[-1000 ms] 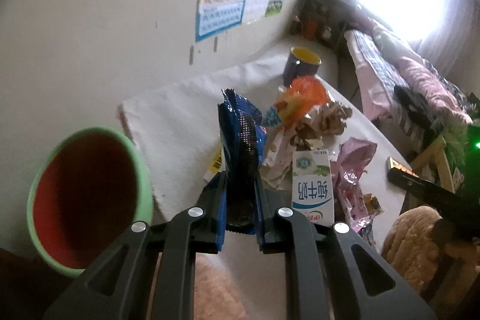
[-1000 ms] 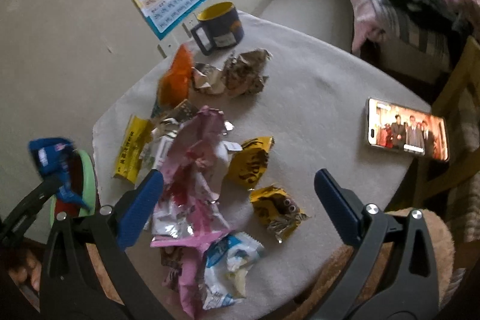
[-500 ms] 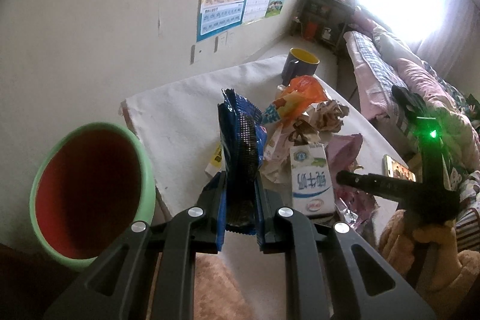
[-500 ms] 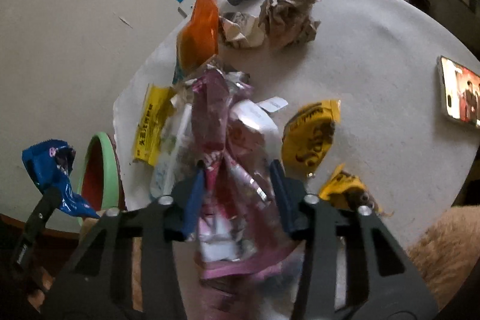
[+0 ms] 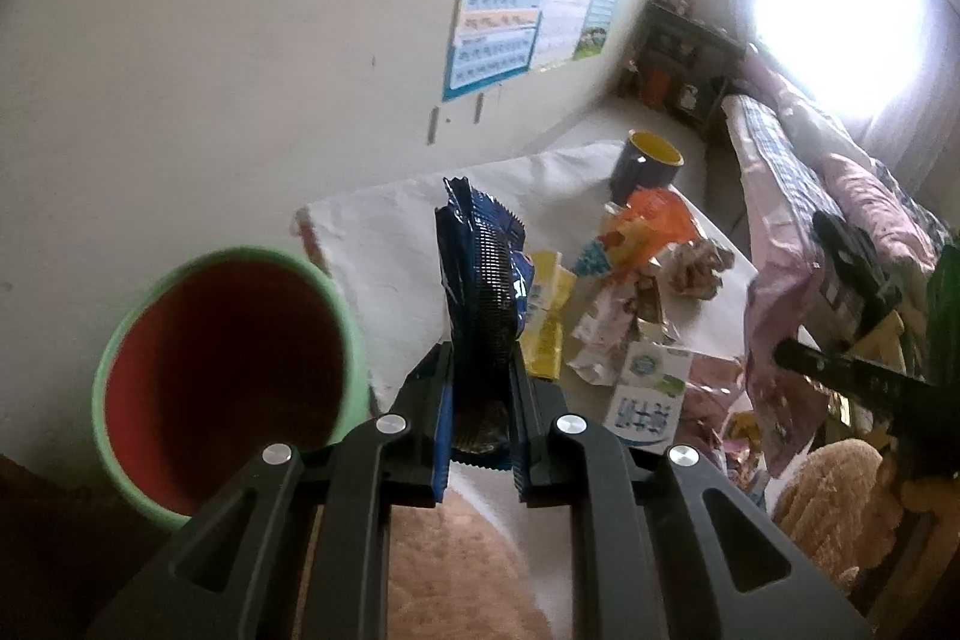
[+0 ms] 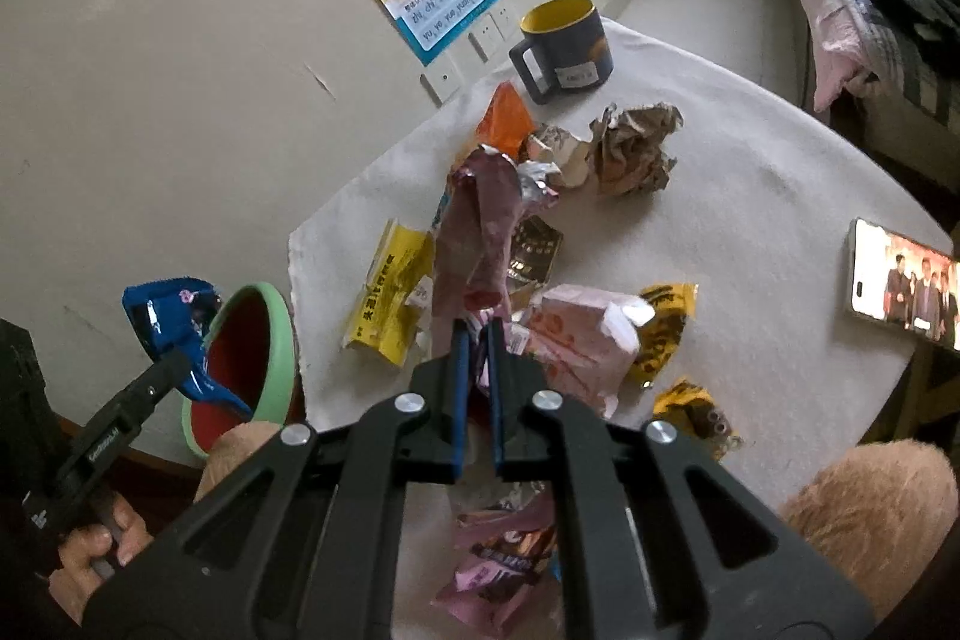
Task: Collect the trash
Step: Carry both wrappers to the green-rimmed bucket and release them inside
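My left gripper [image 5: 480, 370] is shut on a blue snack wrapper [image 5: 483, 268] that stands upright between its jaws. It is just right of a green bin with a red inside [image 5: 237, 253], off the table's left edge. The right wrist view shows the same blue wrapper [image 6: 171, 322] hanging over the bin's rim [image 6: 282, 334]. My right gripper [image 6: 478, 334] is shut on a long pink wrapper [image 6: 480, 220], lifted above the pile of trash. The pink wrapper [image 5: 774, 340] also shows at the right of the left wrist view.
On the white tablecloth [image 6: 750, 196] lie yellow wrappers [image 6: 390, 304], an orange wrapper [image 6: 504, 124], crumpled brown paper [image 6: 636, 148], a pink-white bag [image 6: 582, 340] and a milk carton [image 5: 648, 394]. A dark mug [image 6: 564, 46] stands at the back. A lit phone [image 6: 900, 286] lies right.
My right gripper has gone from wide open to shut on the pink wrapper and has raised it off the pile. The left gripper has shifted slightly, still holding the blue wrapper.
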Demonstrator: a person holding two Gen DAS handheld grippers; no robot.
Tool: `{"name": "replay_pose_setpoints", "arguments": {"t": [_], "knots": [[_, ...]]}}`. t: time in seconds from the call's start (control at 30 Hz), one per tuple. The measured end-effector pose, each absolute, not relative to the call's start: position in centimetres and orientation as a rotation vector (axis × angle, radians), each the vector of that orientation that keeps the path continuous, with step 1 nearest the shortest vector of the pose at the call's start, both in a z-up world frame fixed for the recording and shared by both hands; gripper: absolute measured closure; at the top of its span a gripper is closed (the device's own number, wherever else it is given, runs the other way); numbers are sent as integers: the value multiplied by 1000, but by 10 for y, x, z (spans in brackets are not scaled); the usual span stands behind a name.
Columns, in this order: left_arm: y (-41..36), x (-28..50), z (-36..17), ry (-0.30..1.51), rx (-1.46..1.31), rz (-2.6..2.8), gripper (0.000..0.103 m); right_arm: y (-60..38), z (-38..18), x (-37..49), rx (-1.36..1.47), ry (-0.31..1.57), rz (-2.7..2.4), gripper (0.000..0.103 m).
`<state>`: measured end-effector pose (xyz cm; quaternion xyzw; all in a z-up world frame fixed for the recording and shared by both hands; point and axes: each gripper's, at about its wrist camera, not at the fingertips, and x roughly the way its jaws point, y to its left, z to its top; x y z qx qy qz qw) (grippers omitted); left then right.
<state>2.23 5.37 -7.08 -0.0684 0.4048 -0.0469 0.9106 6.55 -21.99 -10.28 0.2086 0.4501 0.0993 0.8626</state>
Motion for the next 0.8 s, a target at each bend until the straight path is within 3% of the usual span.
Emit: {"name": "replay_pose_setpoints", "arguments": {"t": [0.3,0.8], "knots": [[81,21,-65,799,-145,-4,90,-172,-75,65,389,918,353,96],[183,17,-91,812,-251,181,89,-21,-77,95,223,1012,595,96]]}}
